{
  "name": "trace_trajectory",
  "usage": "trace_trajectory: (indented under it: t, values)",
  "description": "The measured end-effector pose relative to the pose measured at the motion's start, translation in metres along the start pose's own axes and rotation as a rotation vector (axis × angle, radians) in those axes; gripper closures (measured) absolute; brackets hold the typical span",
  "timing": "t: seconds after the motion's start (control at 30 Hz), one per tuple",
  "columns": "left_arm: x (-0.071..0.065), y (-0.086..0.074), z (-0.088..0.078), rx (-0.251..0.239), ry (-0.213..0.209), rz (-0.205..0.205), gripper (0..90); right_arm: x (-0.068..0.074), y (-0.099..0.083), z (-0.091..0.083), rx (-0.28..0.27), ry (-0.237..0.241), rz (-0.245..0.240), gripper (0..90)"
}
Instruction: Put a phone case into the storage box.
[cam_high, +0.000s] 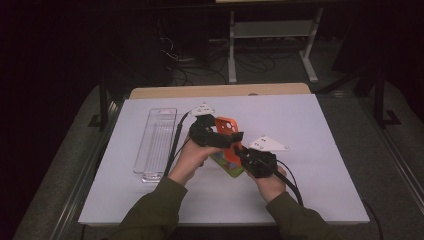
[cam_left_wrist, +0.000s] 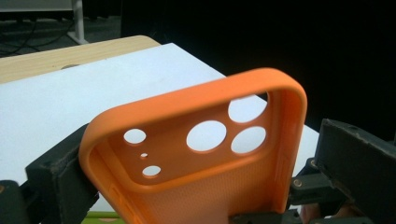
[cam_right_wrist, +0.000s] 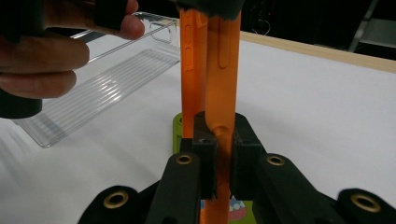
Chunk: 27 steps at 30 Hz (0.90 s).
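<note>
Tool on my right (cam_right_wrist: 218, 154) is clamped on the bottom edge of the orange phone case (cam_right_wrist: 210, 70), its two black pads pressing the thin wall from either side, so the case stands on edge between them. From the high view the same right tool (cam_high: 248, 156) sits near the middle of the white surface (cam_high: 310, 130), with the case (cam_high: 226, 126) rising from it toward the left tool (cam_high: 220, 136). My left tool grips the case at its other end: in the left gripper view the orange shell (cam_left_wrist: 196, 154) with its camera cut-outs lies between both pads, the left pad touching its outer wall and the right pad hard against the opposite rim, so I read that tool (cam_left_wrist: 187, 177) as closed on the case as well. A green phone-shaped item (cam_high: 231, 165) with a coloured print lies flat on the surface under the case, just beside the right tool. A clear plastic tray (cam_high: 156, 142) lies lengthwise on the left part of the surface, apart from both tools. My left hand (cam_right_wrist: 42, 56) shows close to that tray in the right gripper view.
</note>
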<state>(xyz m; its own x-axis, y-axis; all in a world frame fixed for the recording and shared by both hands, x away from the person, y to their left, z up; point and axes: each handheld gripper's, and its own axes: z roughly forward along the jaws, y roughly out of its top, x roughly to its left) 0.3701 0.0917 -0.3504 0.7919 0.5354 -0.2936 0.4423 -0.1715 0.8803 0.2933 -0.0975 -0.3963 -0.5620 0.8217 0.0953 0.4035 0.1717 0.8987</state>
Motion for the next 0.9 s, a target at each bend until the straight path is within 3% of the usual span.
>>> trace_trajectory:
  t: [0.1, 0.4, 0.63, 0.7, 0.77, 0.9]
  values:
    - [0.0, 0.0, -0.001, -0.003, -0.001, -0.004, 0.7, 0.0, 0.0, 0.001, 0.004, -0.007, -0.011, 81.9]
    - [0.001, 0.002, -0.004, -0.025, 0.012, -0.007, 14.1, 0.002, -0.002, 0.003, 0.016, -0.015, -0.036, 81.6]
    - [0.001, 0.001, -0.003, -0.017, 0.016, 0.002, 16.3, -0.001, -0.002, 0.005, 0.035, 0.0, -0.046, 78.6]
    - [0.002, 0.001, -0.003, -0.002, 0.027, 0.022, 16.6, -0.002, -0.002, 0.005, 0.055, 0.01, -0.041, 71.3]
    - [0.003, 0.001, -0.003, -0.004, 0.027, 0.008, 16.6, -0.003, -0.001, 0.005, 0.075, 0.021, -0.04, 61.9]
    - [0.007, 0.004, -0.008, -0.009, 0.035, 0.021, 16.7, -0.009, -0.001, 0.002, 0.094, 0.061, -0.052, 50.9]
